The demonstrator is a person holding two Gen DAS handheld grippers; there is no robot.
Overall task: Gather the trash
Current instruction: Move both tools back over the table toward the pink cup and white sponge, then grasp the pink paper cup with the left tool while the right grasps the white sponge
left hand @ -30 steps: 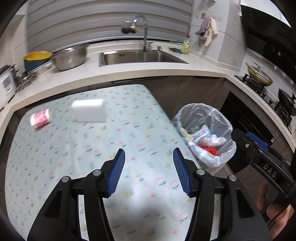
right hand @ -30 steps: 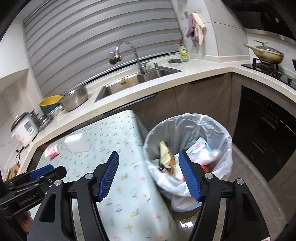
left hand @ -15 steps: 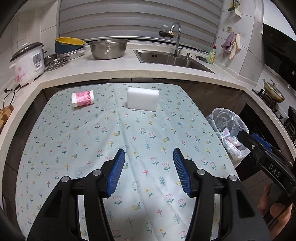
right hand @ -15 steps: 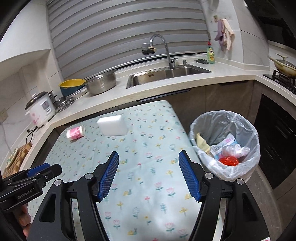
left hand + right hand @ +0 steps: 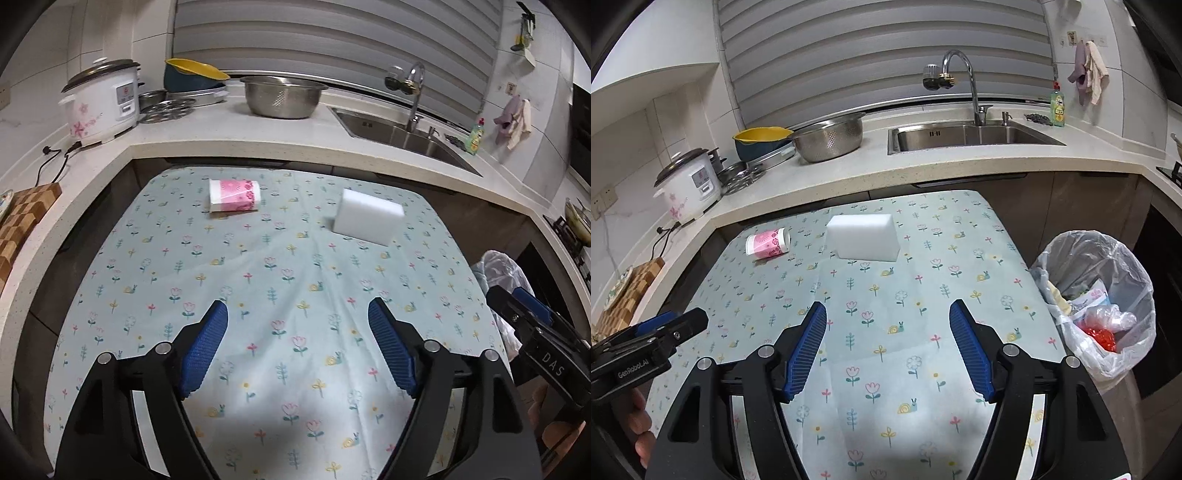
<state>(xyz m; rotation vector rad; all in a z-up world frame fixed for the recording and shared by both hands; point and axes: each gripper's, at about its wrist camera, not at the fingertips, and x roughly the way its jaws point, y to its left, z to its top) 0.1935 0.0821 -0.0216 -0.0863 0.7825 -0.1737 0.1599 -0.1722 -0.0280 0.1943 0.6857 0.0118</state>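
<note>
- A table (image 5: 923,369) under a pale floral cloth.
- A pink-and-white paper cup (image 5: 767,242) lies on its side at the far left.
- A white foam block (image 5: 863,237) rests right of it, apart.

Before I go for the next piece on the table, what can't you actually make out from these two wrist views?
- Trash bin: left wrist view shows only a sliver, behind the right gripper.
- Bin contents, right wrist view: lower layers buried under the top wrappers.
- Pink paper cup: lies on its side; inside not visible in either view.
- White sponge block: back face hidden.
- Left gripper: jaws opening, nothing between them.
</note>
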